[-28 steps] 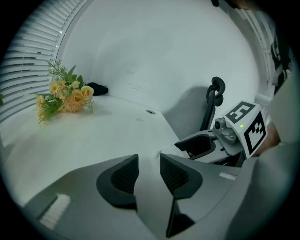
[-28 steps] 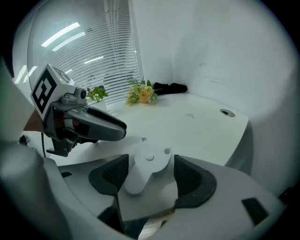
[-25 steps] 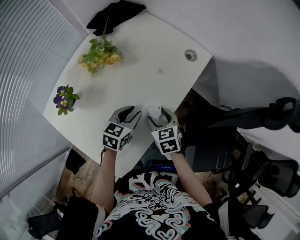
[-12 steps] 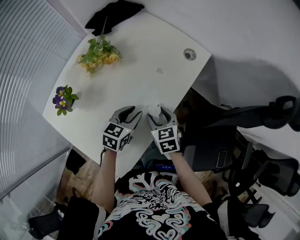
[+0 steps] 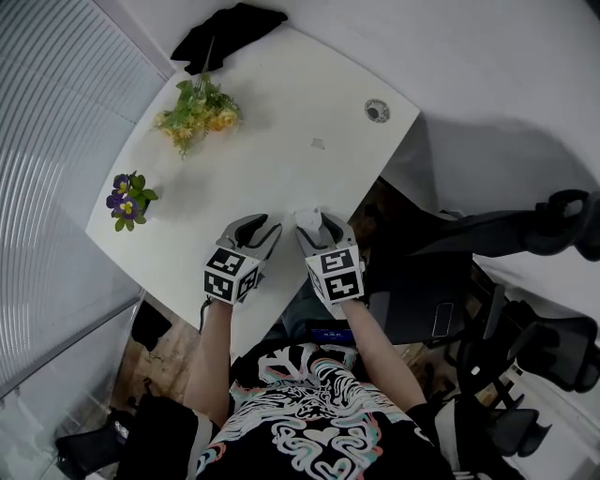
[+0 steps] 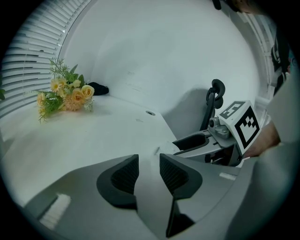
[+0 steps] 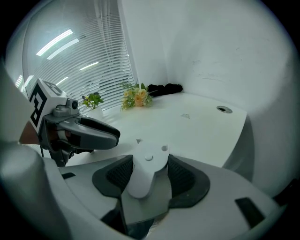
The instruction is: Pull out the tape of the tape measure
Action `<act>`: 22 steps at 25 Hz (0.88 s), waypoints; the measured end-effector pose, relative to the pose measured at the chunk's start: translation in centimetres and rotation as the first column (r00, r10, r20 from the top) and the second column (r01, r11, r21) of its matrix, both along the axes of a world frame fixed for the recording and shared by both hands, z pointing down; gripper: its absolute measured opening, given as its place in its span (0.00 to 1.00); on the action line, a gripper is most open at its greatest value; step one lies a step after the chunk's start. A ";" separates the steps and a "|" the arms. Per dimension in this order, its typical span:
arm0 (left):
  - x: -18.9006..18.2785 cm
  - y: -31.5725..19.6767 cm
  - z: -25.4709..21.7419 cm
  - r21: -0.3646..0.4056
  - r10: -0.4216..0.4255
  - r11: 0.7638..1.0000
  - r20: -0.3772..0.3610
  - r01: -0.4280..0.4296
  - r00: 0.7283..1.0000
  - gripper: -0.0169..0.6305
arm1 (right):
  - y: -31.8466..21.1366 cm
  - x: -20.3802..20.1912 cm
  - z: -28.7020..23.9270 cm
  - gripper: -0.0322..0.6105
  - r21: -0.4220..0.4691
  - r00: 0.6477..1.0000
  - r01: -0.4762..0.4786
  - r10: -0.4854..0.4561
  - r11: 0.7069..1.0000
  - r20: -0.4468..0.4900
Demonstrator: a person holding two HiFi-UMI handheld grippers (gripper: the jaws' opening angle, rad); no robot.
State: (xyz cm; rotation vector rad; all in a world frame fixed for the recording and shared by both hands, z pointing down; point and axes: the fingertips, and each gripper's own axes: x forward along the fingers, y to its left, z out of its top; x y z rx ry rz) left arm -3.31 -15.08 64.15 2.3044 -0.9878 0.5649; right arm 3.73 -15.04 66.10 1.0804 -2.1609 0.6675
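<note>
White tabletop (image 5: 281, 122) across the upper middle of the head view, one corner toward 12 o'clock, the near edge at 6 o'clock. Person (image 5: 309, 422) in a patterned black shirt at the bottom, both forearms reaching up to that edge. Dark chairs (image 5: 525, 356) on the floor at 4 o'clock of the tabletop, well apart from it. Black cloth (image 5: 225, 28) draped over the 12 o'clock corner. Bunch of yellow flowers (image 5: 199, 111) lying at 11 o'clock from the grippers, well apart from them. Left gripper (image 5: 262, 227) low over the tabletop by the near edge, jaws a little apart, only bare tabletop showing in the narrow gap. Right gripper (image 5: 317, 223) just beside it at 3 o'clock, jaws closing on the tape measure, ribbed pads (image 7: 180, 176) touching both its sides. Small purple flower (image 5: 128, 199) at 9 o'clock from the left gripper, near the tabletop's left edge. White tape measure (image 7: 146, 168) between the right jaws, close to the near edge, its rounded case pointing away from the person, no tape visible outside it. Round grommet (image 5: 377, 110) set in the tabletop at 1 o'clock from the grippers, near the right edge.
</note>
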 end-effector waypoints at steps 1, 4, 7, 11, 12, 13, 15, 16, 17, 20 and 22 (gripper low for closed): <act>0.0 0.0 0.0 0.000 -0.001 1.000 -0.001 0.001 1.000 0.24 | -0.1 0.0 -0.3 0.42 0.004 1.000 0.000 0.000 1.000 0.005; 0.0 0.0 0.0 -0.002 -0.005 1.000 -0.005 0.005 1.000 0.25 | -0.6 -0.2 -1.2 0.42 0.015 1.000 0.004 -0.004 1.000 0.025; 0.0 -0.1 -0.1 0.003 -0.007 1.000 -0.008 0.007 1.000 0.24 | -0.8 -0.3 -1.9 0.42 0.022 0.999 0.014 -0.015 1.000 0.032; -0.1 -0.4 -0.9 0.023 -0.017 1.000 -0.018 0.017 1.000 0.24 | -0.6 -0.3 -2.5 0.42 0.019 0.999 0.039 -0.039 0.999 0.023; -0.1 -0.4 -1.1 0.030 -0.019 0.999 -0.020 0.020 1.000 0.25 | -0.5 -0.3 -2.7 0.42 0.016 0.999 0.043 -0.043 0.999 0.024; -0.1 -0.4 -1.4 0.037 -0.018 0.999 -0.021 0.019 1.000 0.25 | -0.3 -0.3 -2.9 0.42 0.013 0.999 0.047 -0.048 0.999 0.025; 0.1 -0.4 -1.8 0.051 -0.006 0.999 -0.024 0.007 1.000 0.25 | -0.1 -0.3 -3.2 0.42 0.011 0.998 0.058 -0.058 0.998 0.024; 0.2 -0.4 -2.0 0.059 0.006 0.998 -0.027 -0.004 1.000 0.25 | 0.0 -0.4 -3.3 0.42 0.012 0.998 0.064 -0.064 0.998 0.022; 0.3 -0.2 -2.2 0.066 0.020 0.998 -0.028 -0.018 0.999 0.25 | 0.1 -0.5 -3.4 0.42 0.011 0.997 0.071 -0.071 0.997 0.021; 0.6 0.4 -2.9 0.093 0.059 0.994 -0.030 -0.056 0.998 0.25 | 0.8 -0.8 -3.9 0.42 0.005 0.996 0.086 -0.086 0.996 0.028; 0.8 0.7 -3.5 0.108 0.070 0.992 -0.030 -0.067 0.997 0.25 | 1.3 -0.9 -4.3 0.42 -0.003 0.995 0.091 -0.091 0.996 0.036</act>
